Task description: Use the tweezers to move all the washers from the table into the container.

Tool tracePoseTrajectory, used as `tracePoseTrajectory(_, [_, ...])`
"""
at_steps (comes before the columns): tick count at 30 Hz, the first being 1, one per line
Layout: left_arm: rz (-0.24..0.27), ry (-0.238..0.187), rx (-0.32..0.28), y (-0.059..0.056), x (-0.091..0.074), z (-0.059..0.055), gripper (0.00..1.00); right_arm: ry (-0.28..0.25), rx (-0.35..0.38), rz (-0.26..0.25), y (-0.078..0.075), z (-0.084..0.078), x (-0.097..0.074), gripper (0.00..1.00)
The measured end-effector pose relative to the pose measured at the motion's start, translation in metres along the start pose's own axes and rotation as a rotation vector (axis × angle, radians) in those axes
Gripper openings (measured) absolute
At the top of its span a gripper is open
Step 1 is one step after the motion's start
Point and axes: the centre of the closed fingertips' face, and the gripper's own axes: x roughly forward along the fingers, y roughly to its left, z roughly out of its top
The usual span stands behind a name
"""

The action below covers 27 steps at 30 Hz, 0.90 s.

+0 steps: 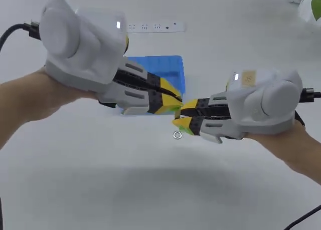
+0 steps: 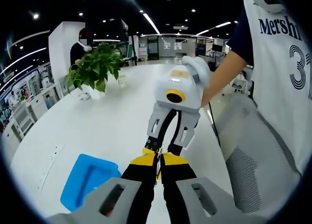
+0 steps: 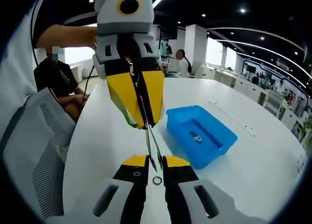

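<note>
My left gripper [image 1: 173, 102] reaches in from the left, shut on thin metal tweezers [image 3: 148, 136] that point down at the table. My right gripper [image 1: 181, 116] faces it tip to tip. In the right gripper view its yellow-tipped jaws [image 3: 156, 164] stand close on either side of the tweezers' prongs, with the left gripper [image 3: 141, 116] above. A small steel washer [image 3: 157, 180] lies on the white table just beyond the prong tips, also seen as the washer [image 1: 177, 135]. Behind sits the blue container [image 1: 160, 72], and one washer [image 3: 197, 137] lies inside it.
A white power strip [image 1: 155, 27] lies on the table beyond the container. A potted plant [image 2: 95, 68] stands at the far end. A mesh chair [image 3: 34, 151] and the person's body are close to the table's near edge. People sit in the background.
</note>
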Motion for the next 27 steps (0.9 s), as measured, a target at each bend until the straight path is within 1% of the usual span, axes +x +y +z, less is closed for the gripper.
tracePoseTrajectory(2, [-0.015, 0.006, -0.014, -0.004, 0.002, -0.003, 0.07, 0.002, 0.007, 0.011, 0.004, -0.004, 0.001, 0.13])
tracePoseTrajectory(6, [-0.022, 0.016, -0.024, -0.004, 0.005, -0.009, 0.07, -0.001, 0.029, 0.016, 0.007, -0.011, 0.002, 0.13])
tracePoseTrajectory(12, [-0.023, 0.013, -0.048, 0.0, 0.007, -0.017, 0.07, 0.004, 0.033, 0.008, 0.008, -0.018, 0.005, 0.12])
tracePoseTrajectory(18, [-0.032, 0.018, -0.052, 0.002, 0.011, -0.02, 0.07, 0.003, 0.044, -0.001, 0.005, -0.023, 0.007, 0.12])
tracePoseTrajectory(23, [-0.037, 0.018, -0.056, 0.005, 0.015, -0.023, 0.07, 0.009, 0.049, -0.002, 0.003, -0.027, 0.007, 0.12])
tracePoseTrajectory(24, [-0.041, 0.017, -0.067, 0.006, 0.016, -0.024, 0.07, 0.011, 0.048, -0.001, 0.003, -0.028, 0.007, 0.12])
tracePoseTrajectory(27, [-0.037, 0.025, -0.071, 0.009, 0.017, -0.029, 0.06, 0.016, 0.051, 0.006, 0.003, -0.032, 0.009, 0.12])
